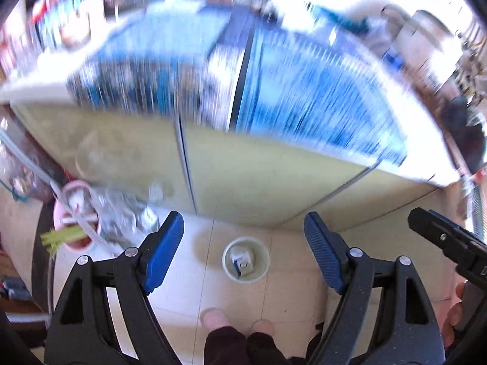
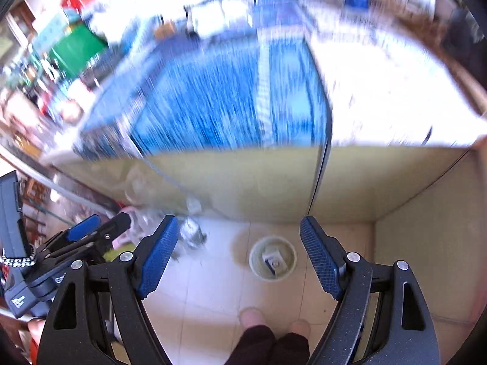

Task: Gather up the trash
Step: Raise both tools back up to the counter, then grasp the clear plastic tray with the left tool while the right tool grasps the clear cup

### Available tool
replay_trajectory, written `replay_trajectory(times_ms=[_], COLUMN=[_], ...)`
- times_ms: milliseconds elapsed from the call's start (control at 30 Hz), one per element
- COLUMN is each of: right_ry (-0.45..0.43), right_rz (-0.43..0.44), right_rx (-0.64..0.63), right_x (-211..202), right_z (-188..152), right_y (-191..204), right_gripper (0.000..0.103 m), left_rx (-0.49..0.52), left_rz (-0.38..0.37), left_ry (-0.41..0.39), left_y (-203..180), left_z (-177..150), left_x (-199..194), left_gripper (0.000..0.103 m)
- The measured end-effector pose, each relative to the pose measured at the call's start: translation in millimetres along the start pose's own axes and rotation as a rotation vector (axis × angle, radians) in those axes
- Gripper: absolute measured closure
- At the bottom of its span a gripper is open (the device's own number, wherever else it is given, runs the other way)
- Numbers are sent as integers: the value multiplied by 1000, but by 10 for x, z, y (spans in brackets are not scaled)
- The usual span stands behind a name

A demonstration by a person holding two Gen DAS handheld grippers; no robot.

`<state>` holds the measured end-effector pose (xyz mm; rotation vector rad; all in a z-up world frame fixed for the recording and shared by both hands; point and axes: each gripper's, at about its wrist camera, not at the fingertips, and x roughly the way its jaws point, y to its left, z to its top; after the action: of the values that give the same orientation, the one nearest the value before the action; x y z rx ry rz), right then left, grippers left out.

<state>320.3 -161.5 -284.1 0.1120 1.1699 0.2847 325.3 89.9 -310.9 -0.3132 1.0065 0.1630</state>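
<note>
Looking down along my two grippers, I count one small round bin (image 1: 246, 258) on the tiled floor (image 1: 289, 292), standing near the foot of a pale green cabinet (image 1: 243, 182). Inside it lie what look like one or two bits of trash (image 1: 242, 263), blue and grey; I cannot tell what they are. My left gripper (image 1: 243, 249) stands released, its two blue pads wide apart with nothing between them. My right gripper (image 2: 239, 251) is likewise spread and empty, and the same bin (image 2: 272, 261) shows between its fingers, well below them.

Two shoe tips (image 1: 237, 322) and two dark trouser legs are cut off by the bottom edge. A second container, pink (image 1: 76, 213), stands to the left with green strips (image 1: 62, 237) sticking out and crumpled clear plastic (image 1: 121, 213) beside it; how many pieces, I cannot count. The counter top (image 1: 274, 91) is a blue and white smear, so whatever lies on it is unreadable. Each camera catches part of the other gripper at its edge.
</note>
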Motion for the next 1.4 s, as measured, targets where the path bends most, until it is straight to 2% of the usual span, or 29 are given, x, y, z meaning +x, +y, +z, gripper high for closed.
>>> replay_trajectory(times_ms=[133,300,400,600,767,900,1000,1067,1200,1300,1400], right_ry=[-90,-210,-243,-279,-229,-140,-90,-44,49,109,150], right_rz=[-27,-77,-102,-103,-42,19,45,52,83,104,106], right_rx=[11,21,32,26,-65,-150,-200,-222,-235,-256,-276], right_x=[-455,-831,-949,-1008,-752,-380,-65,197,673,991,1278], right_z=[275,573,793,1217,1727,2166,2429,2594,2837,2950,3027], right_y=[102,158,216,-42,-227,-294,-355,-375,-392,-338,-234], right_gripper=[24,24,24,24,24,24,24,24,24,24,24], left_rx=[39,77,80,94,27,-40,-136,-177,-188,-200,-171], left_rz=[-11,3,-5,12,42,67,61,56,120,134,153], left_ry=[-61,-126,-142,-169,-184,-145,-156,-132,-86,-71,-34], left_y=[-126,-276,-394,-610,-777,-829,-784,-747,-682,-604,-549], left_z=[405,872,1155,1655,2105,2459,2655,2768,2968,3081,3196], left_x=[-463,-809,-896,-830,-624,-384,-222,-75,186,368,592], left_gripper=[22,22,22,22,22,22,22,22,22,22,22])
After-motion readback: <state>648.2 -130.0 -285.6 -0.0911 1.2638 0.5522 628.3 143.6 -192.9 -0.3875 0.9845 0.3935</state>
